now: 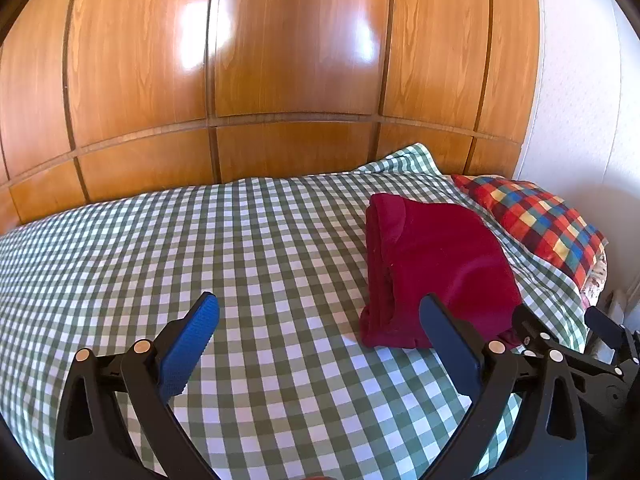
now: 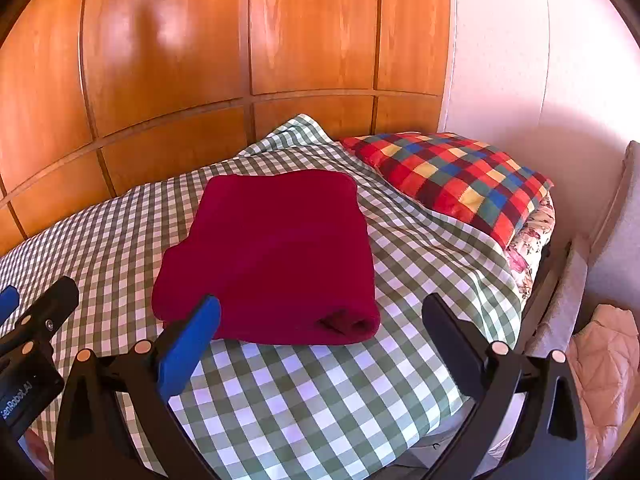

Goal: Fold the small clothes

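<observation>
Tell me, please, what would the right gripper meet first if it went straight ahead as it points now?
Probably the folded red garment, lying just ahead between the open right gripper's fingers; depth is unclear.

Garment (image 2: 268, 256) lies folded on bed (image 2: 320, 400), near middle of view. Pillow (image 2: 456, 176) at 2 o'clock from it, also on bed, w/ wall (image 2: 500, 60) behind. Wardrobe (image 2: 224, 48) behind bed at 12. Left gripper (image 2: 24, 320) at 8 o'clock of garment, apart.

The folded red garment (image 2: 272, 256) lies on the checked sheet (image 2: 320, 400), just beyond the wide-apart right gripper (image 2: 320, 320).
</observation>
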Demonstrator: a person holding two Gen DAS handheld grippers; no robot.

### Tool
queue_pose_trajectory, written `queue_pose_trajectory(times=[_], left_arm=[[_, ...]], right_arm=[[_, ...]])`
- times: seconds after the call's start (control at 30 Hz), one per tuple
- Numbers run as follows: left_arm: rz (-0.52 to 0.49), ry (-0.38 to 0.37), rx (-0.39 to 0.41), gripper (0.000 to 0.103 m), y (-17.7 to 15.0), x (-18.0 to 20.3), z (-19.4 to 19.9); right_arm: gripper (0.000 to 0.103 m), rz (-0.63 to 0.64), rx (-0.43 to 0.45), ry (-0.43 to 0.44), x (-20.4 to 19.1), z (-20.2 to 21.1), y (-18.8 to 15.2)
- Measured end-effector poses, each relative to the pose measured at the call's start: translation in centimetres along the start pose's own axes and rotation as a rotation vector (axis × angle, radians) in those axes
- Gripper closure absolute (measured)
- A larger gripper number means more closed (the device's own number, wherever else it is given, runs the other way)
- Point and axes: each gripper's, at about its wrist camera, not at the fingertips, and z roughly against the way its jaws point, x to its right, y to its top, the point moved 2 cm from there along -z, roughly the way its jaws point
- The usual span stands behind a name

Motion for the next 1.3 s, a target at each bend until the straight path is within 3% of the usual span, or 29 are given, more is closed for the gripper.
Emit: queue_pose_trajectory(times=[0.4, 1.3], left_arm=[[0.001, 0.005, 0.037, 0.004, 0.5, -0.3, 1.2], [-0.021, 0.013, 0.025, 0.004, 0.1, -0.8, 0.5]], right_arm=[[0.002, -0.002, -0.014, 0.008, -0.4, -0.3, -0.3], [0.002, 0.012, -0.045, 0.013, -0.9, -1.7, -0.8]])
